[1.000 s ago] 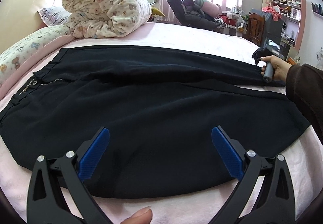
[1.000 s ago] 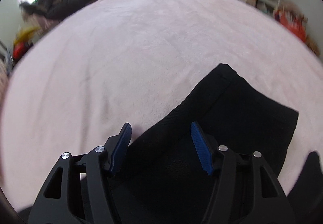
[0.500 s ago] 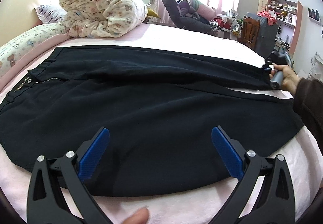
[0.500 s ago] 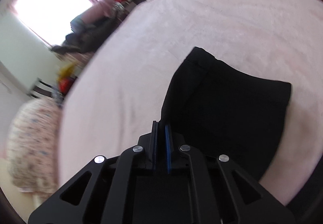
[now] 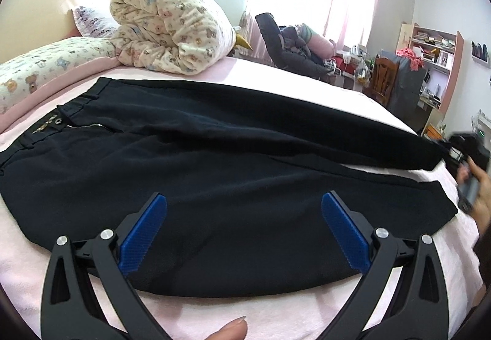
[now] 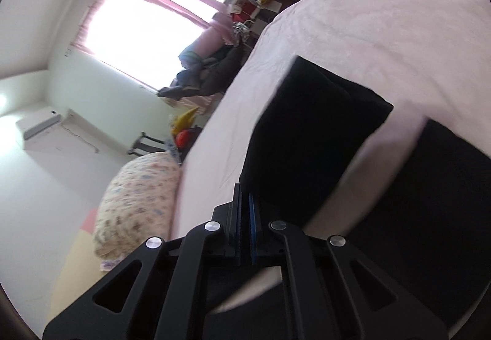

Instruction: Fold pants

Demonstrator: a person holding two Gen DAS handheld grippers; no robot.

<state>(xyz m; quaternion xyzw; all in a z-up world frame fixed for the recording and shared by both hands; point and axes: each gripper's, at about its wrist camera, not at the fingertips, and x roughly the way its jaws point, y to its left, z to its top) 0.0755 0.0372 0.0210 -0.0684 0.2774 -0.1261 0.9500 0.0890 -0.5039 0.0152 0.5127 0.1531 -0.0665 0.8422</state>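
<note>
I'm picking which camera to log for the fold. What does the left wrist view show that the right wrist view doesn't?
Only the left wrist view shows the whole black pants with waistband and zipper, the open left claw, and the bookshelf. Only the right wrist view shows the right claw shut on a pant-leg hem, plus the air conditioner. Both show the pink bed, the rolled quilt and the curtained window.

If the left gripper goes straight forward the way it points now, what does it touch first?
Most likely the black pants, spread on the pink bed. The left gripper is open, and the near pant leg fills the space ahead of its fingers. Depth is unclear, so the contact point is uncertain.
</note>
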